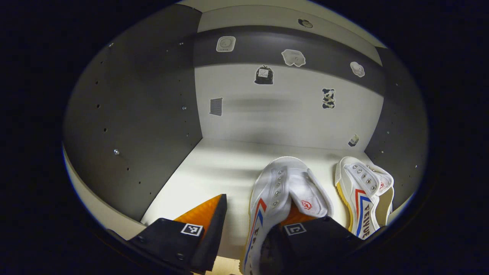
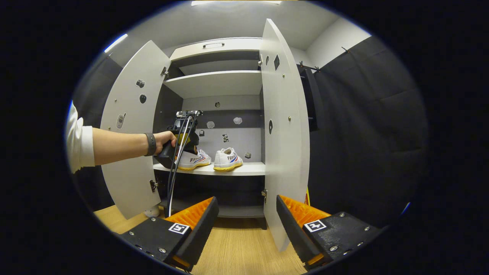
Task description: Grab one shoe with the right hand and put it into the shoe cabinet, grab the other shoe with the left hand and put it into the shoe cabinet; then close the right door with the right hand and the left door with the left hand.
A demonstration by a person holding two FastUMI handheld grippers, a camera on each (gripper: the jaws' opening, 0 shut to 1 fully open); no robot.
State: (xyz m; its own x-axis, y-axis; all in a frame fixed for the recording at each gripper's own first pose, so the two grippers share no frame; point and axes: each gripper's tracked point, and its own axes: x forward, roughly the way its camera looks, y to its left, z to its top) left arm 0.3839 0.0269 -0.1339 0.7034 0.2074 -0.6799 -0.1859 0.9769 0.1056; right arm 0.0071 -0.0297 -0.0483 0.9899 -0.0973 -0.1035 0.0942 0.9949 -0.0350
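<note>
Your left hand-held gripper (image 1: 248, 233), fingers spread, straddles the white canvas shoe's (image 1: 282, 194) side on the pale shelf (image 1: 206, 172); pulling back carelessly could drag it out.

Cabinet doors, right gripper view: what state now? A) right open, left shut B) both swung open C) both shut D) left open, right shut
B: the left door and right door both stand swung out, leaving the shelf exposed with two white sneakers sitting on it.
</note>
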